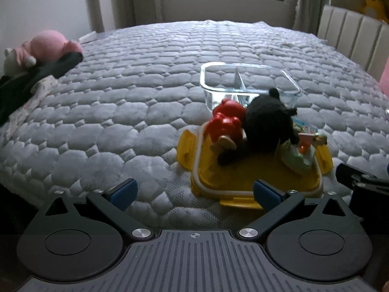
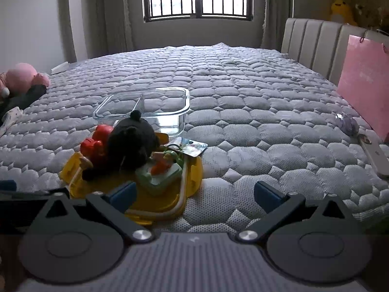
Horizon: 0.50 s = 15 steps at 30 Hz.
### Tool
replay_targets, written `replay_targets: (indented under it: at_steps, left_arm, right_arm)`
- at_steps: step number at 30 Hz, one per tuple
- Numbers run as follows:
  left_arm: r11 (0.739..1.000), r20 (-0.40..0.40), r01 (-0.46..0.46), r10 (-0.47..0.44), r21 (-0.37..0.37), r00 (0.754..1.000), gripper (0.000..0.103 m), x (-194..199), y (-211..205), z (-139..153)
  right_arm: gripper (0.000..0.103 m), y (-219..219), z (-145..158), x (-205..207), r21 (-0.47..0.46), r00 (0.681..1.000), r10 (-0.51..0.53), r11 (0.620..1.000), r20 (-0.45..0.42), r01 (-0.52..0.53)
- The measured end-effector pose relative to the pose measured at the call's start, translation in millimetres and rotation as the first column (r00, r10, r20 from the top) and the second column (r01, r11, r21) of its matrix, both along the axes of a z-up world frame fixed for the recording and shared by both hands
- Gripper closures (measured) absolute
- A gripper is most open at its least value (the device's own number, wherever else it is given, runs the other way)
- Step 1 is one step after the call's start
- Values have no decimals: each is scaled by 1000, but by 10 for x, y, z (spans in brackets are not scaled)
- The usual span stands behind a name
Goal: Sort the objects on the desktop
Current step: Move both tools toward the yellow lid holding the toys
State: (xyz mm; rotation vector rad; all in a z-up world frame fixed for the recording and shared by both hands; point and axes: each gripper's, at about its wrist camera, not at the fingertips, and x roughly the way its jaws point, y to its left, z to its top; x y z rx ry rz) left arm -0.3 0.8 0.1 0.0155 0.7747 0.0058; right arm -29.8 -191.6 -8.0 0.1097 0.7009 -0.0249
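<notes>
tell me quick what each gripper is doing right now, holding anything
left gripper: open, holding nothing.
right gripper: open, holding nothing.

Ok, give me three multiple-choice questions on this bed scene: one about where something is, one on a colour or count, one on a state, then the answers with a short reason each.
1. Where do the toys sit?
A. inside the glass container
B. on the yellow lid
C. beside the pink bag

2. How many compartments does the glass container have?
A. one
B. two
C. four

3. How do the left gripper's jaws stand?
A. wide open, holding nothing
B. shut on the black plush toy
C. shut on the lid

Answers:
1 B: the black plush toy, red toy and green toy rest on the yellow lid.
2 B: one divider splits the glass container, which is empty.
3 A: the left gripper has its blue pads far apart, with only mattress between them.
</notes>
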Motion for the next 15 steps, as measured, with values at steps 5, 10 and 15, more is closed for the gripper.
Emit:
replay_targets:
  at_steps: [5,10,15]
  left_arm:
    - [1000,2,-20,20,22,1000,0,-41,38,-7]
    - [1000,-41,-14,14,2,999,0,20,44,-29]
    - [1000,-49,-9,9,3,999,0,17,39,-53]
  right_arm:
    - [0,66,-14,8,-25,1000,-7,1000,26,8]
    - [0,98,-18,12,-30,999,-13,999,37,14]
    - [0,106,-15,-6,-31,999,-8,999,32,10]
